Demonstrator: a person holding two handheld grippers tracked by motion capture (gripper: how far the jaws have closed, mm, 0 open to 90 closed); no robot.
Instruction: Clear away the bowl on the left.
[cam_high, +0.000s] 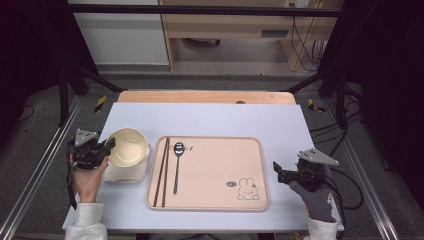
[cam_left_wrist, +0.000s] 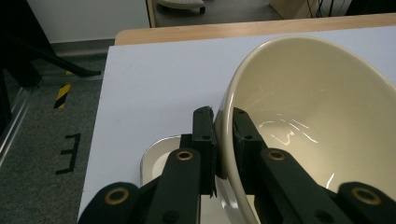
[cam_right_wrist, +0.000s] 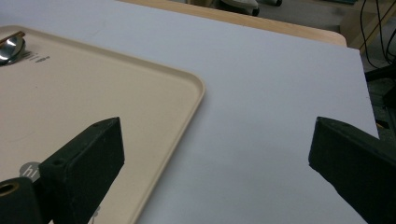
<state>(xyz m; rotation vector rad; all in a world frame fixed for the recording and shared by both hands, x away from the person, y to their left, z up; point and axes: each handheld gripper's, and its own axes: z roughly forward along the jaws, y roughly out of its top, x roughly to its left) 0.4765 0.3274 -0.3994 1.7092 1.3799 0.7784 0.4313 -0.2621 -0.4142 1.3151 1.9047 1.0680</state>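
A cream bowl (cam_high: 128, 146) hangs tilted just above a white plate (cam_high: 126, 173) at the table's left. My left gripper (cam_high: 108, 146) is shut on the bowl's near rim; in the left gripper view its jaws pinch the bowl (cam_left_wrist: 317, 121) wall from both sides, with my left gripper (cam_left_wrist: 223, 122) over the white plate (cam_left_wrist: 156, 156). A beige tray (cam_high: 215, 200) in the middle carries dark chopsticks (cam_high: 162, 171) and a metal spoon (cam_high: 177, 165). My right gripper (cam_high: 276, 171) stands open, empty, right of the tray. In the right gripper view my right gripper (cam_right_wrist: 217, 154) spans the tray (cam_right_wrist: 187, 93) corner.
A rabbit print (cam_high: 247, 189) marks the tray's near right corner. The white mat (cam_high: 210, 120) covers a wooden table (cam_high: 205, 96). Black frame rails (cam_high: 50, 150) run along both sides. The spoon (cam_right_wrist: 10, 48) bowl peeks in at the right gripper view's top left.
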